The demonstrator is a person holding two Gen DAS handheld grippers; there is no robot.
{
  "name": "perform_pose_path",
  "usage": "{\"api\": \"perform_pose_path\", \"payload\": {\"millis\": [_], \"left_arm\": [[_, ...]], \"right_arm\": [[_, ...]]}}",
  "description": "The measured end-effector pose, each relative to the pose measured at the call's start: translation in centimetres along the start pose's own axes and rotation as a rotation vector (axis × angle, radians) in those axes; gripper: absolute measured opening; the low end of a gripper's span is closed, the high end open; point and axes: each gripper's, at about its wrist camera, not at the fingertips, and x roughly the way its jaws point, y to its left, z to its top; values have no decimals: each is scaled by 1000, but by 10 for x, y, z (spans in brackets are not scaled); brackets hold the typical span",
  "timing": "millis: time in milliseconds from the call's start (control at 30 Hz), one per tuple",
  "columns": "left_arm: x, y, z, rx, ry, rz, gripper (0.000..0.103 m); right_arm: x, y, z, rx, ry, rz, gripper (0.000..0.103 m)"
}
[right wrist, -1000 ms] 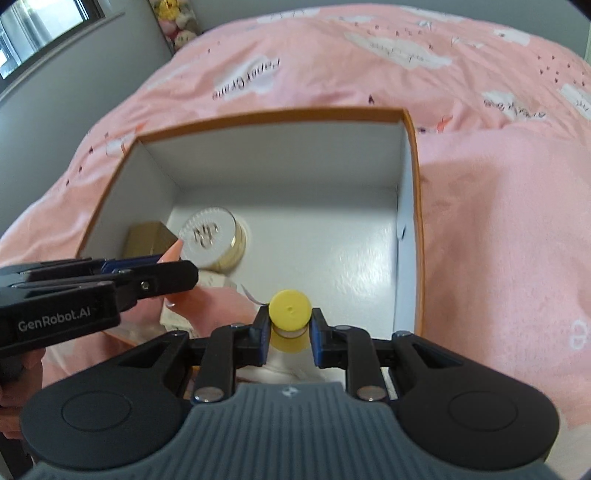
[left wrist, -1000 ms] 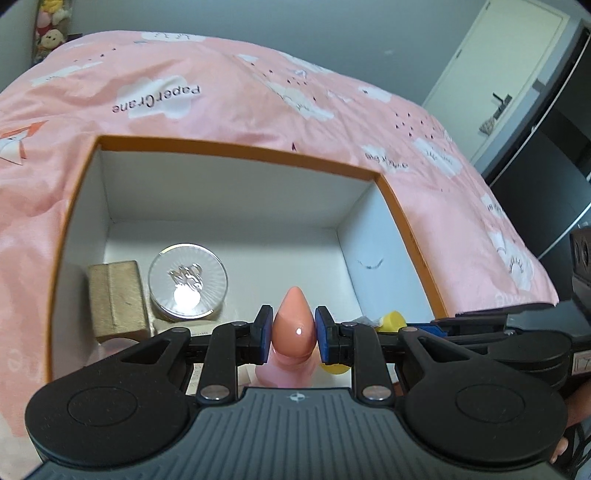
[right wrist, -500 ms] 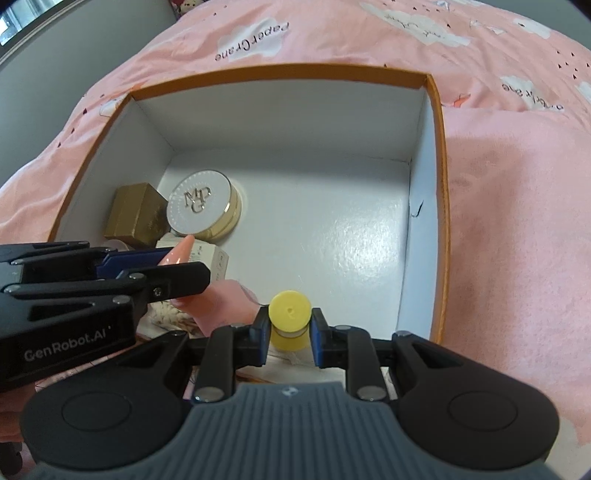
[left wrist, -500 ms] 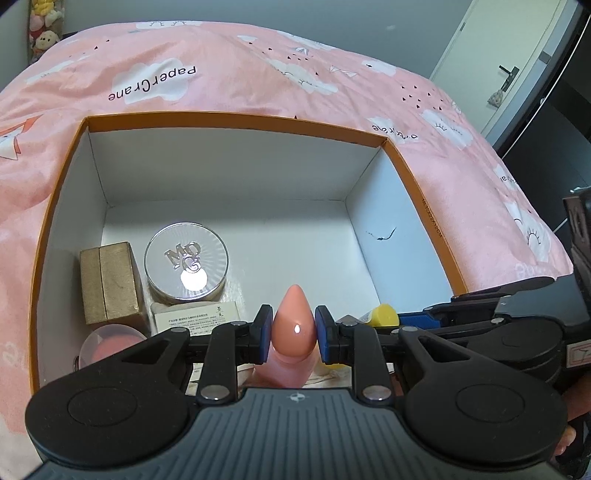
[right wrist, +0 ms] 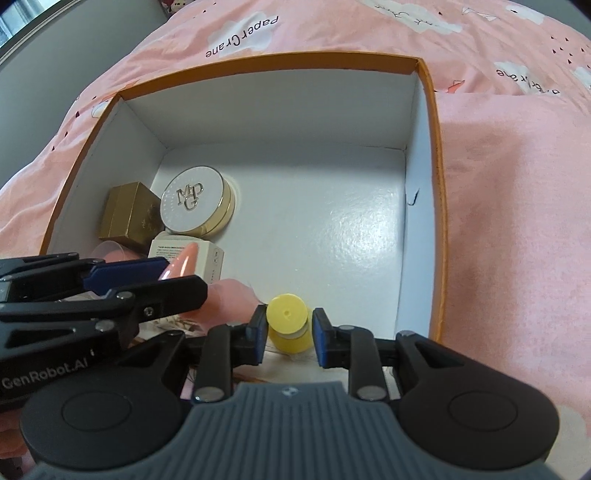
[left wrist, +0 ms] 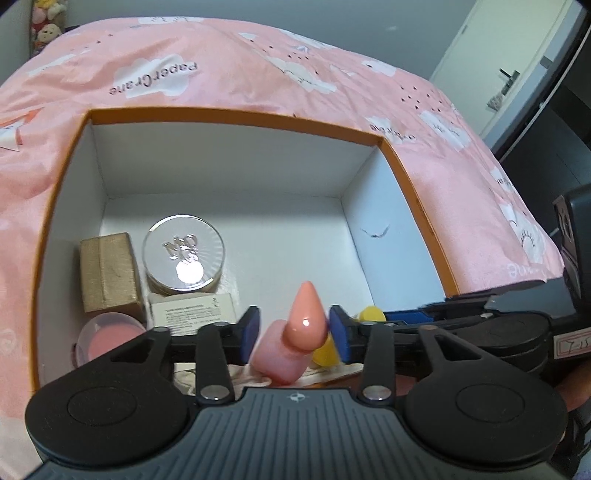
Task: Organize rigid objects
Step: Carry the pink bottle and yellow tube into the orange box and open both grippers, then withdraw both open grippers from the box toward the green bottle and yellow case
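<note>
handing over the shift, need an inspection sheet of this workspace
surface: pink bedspread under an orange-rimmed box.
job's things: pink bottle and yellow-capped bottle low in the box.
clutter: gold carton, round compact, white carton, pink-lidded jar.
grippers: left gripper opening, pads clear of the pink bottle; right gripper opening around the yellow-capped bottle.
cables: nothing seen.
surroundings: door, plush toys.

Pink bottle [left wrist: 280, 354]: base hidden behind the left gripper [left wrist: 294, 334] body. Yellow bottle [right wrist: 289, 325]: lower part hidden behind the right gripper [right wrist: 289, 334]. Pink-lidded jar [left wrist: 109, 338] partly covered by a finger. White carton [left wrist: 194, 314]: print too small to read.
</note>
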Motion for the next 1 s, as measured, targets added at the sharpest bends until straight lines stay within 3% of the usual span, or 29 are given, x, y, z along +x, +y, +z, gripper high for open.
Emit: {"api": "perform_pose_path", "payload": {"millis": [200, 267, 467, 633, 833, 1000], "left_arm": [[-18, 2, 2, -26, -60, 4, 63], [-26, 3, 0, -43, -81, -5, 64], [-57, -5, -4, -24, -190, -20, 65], [-80, -17, -13, 46, -258, -52, 65], [-94, -28, -35, 133, -229, -145, 65], [-84, -31, -59, 190, -122, -159, 64]], "right_arm": [[-12, 2, -1, -1, -17, 0, 40], [-20, 6, -3, -24, -42, -22, 56], [-46, 15, -15, -80, -132, -79, 56], [-82, 17, -33, -72, -264, -95, 55], [-109, 14, -62, 25, -329, -75, 49], [-115, 11, -87, 109, -306, -63, 42]]}}
